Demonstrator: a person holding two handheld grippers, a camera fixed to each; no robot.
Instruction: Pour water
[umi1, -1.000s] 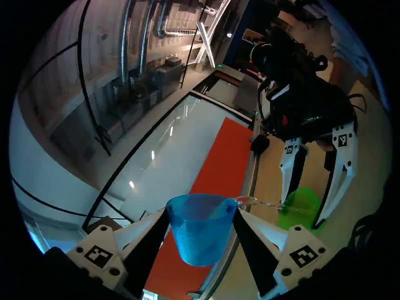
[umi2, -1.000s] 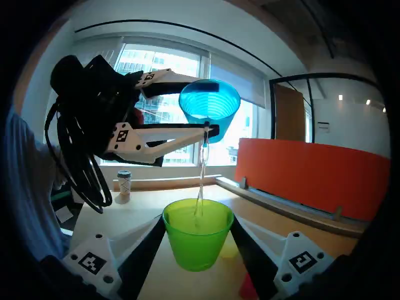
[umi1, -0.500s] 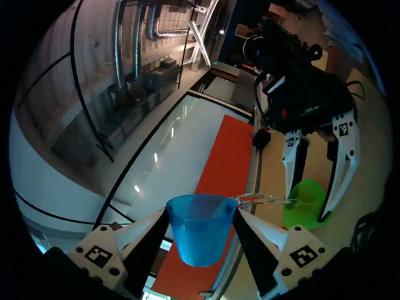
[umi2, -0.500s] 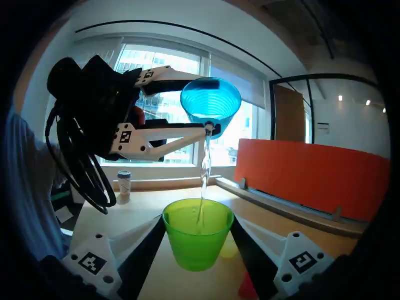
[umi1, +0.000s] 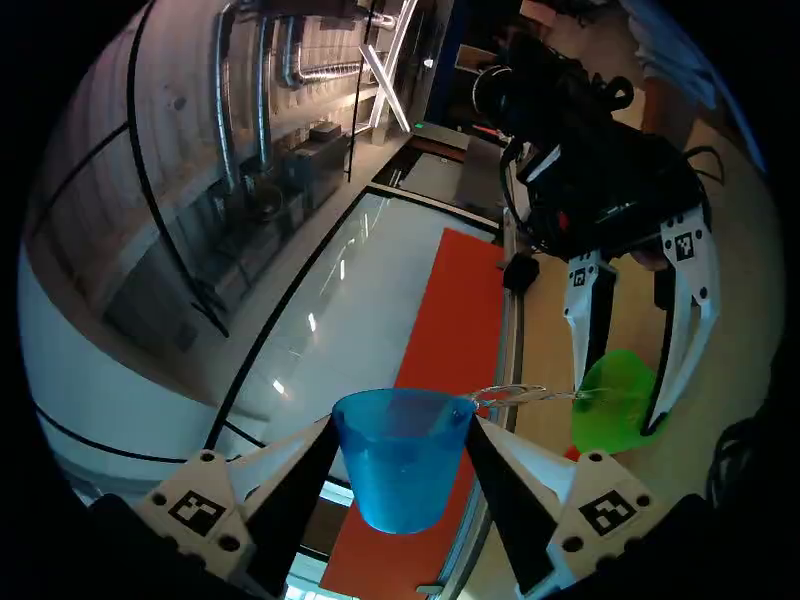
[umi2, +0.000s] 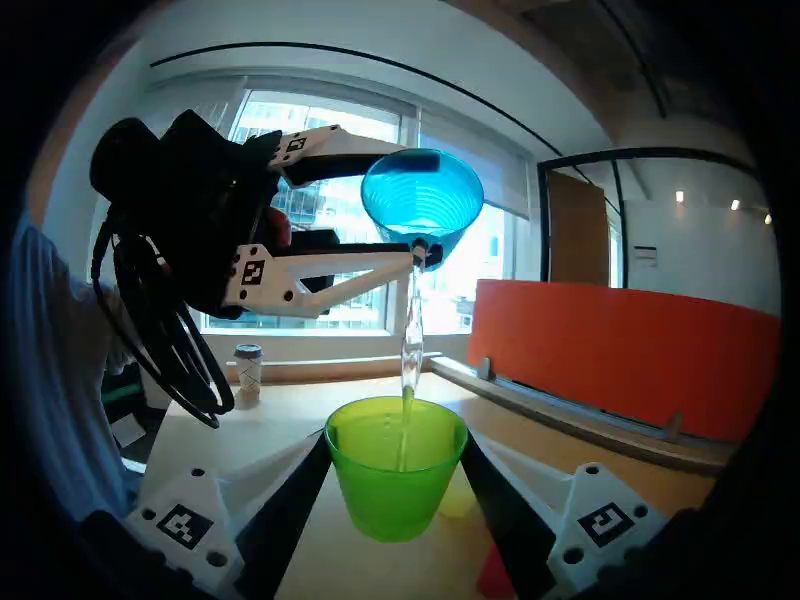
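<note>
Water stream (umi2: 409, 340) running from translucent blue plastic cup (umi2: 422, 195) into translucent green plastic cup (umi2: 396, 465).
Left gripper (umi1: 402, 432): fingers pinch the blue cup from both sides, cup raised and tipped, rim low, directly above the green cup. Thin stream leaves the rim and lands inside the green cup. Right gripper (umi2: 396, 445): fingers clamp the green cup from both sides, cup upright over the pale wooden table (umi2: 250, 420); cannot tell whether its base touches the table. Orange partition panel (umi2: 620, 350) along the table's far edge. Small lidded cup (umi2: 247, 368) near the window, well apart.
</note>
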